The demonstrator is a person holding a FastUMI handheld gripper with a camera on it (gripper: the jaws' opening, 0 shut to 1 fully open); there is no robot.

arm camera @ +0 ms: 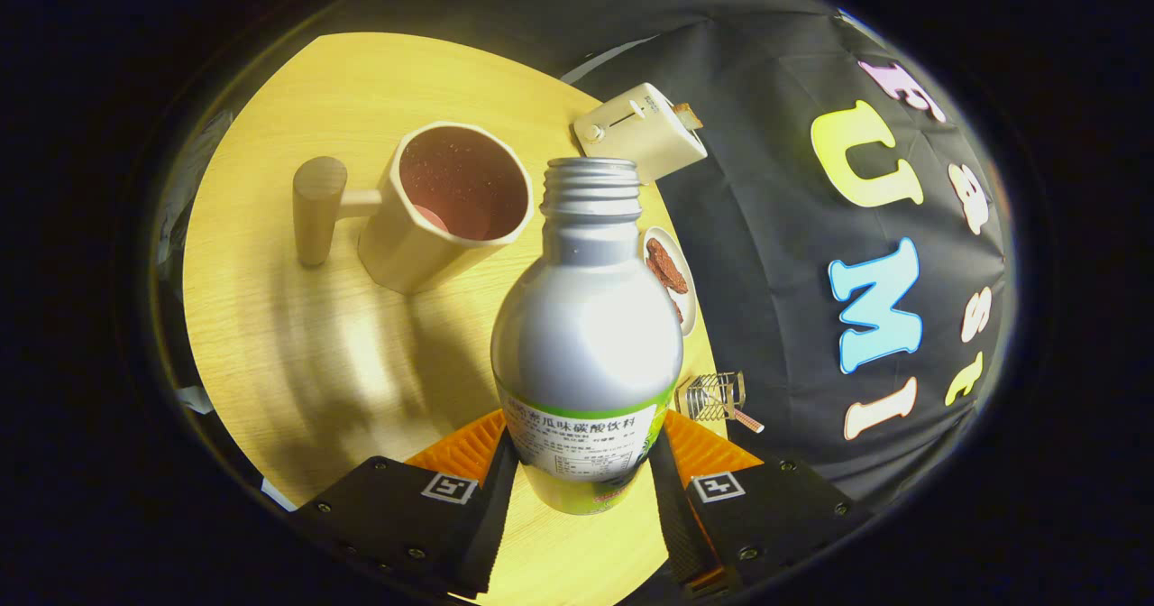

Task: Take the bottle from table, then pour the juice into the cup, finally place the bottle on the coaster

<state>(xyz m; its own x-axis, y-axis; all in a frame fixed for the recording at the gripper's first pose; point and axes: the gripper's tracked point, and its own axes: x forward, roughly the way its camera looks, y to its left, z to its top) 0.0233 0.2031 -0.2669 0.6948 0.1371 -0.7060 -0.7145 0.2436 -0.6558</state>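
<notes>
A silver bottle (pixel 586 335) with a green and white label and an open threaded neck stands between my fingers, lifted above the wooden table (pixel 297 353). My gripper (pixel 581 471) is shut on the bottle's lower body, one finger pressing on each side. Just beyond the bottle's neck, to its left, stands a beige cup (pixel 446 205) with a thick wooden handle; its inside is dark reddish. The view is tilted, and the bottle's mouth sits close to the cup's rim without touching it.
A small white toaster (pixel 642 130) stands at the table's far edge beyond the bottle. A white plate with brown food (pixel 672 272) lies right of the bottle. A little wire rack (pixel 712 396) sits near the table's right edge.
</notes>
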